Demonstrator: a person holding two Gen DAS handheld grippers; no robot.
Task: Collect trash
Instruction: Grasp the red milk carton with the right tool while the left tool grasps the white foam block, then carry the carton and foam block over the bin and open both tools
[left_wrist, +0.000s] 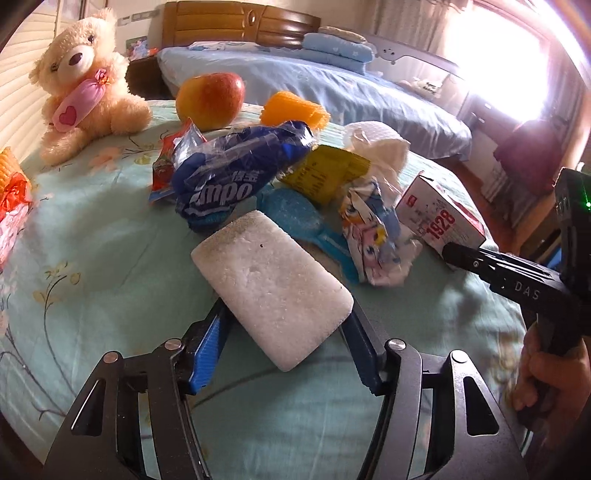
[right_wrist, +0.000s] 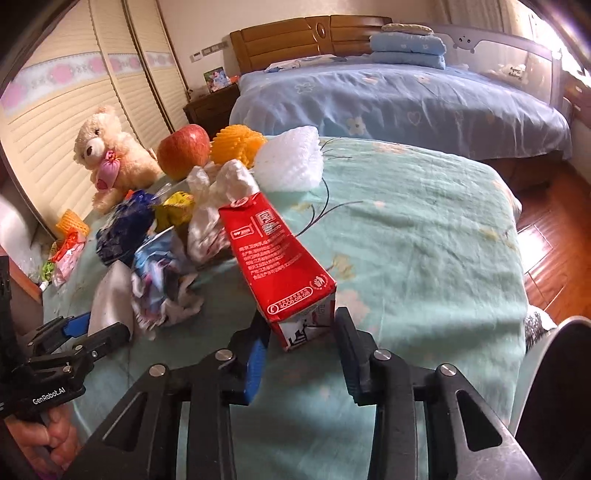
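Left wrist view: the left gripper (left_wrist: 284, 317) clamps a white, grainy foam block (left_wrist: 271, 286), rounded at its corners, lifted just in front of the blue wrapper (left_wrist: 236, 170) reading "mpo".

Right wrist view: the right gripper (right_wrist: 301, 328) closes on a red milk carton (right_wrist: 279, 266), right of that wrapper (right_wrist: 125, 229); its small print is perhaps "4008-018-018". The other tool reads "GenRobot.AI".

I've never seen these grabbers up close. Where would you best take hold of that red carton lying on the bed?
At its near bottom end, coming from the open bed on this side. The red carton lies on its side with its flat faces outward, and the right gripper already straddles that end. Farther along, crumpled wrappers crowd it.
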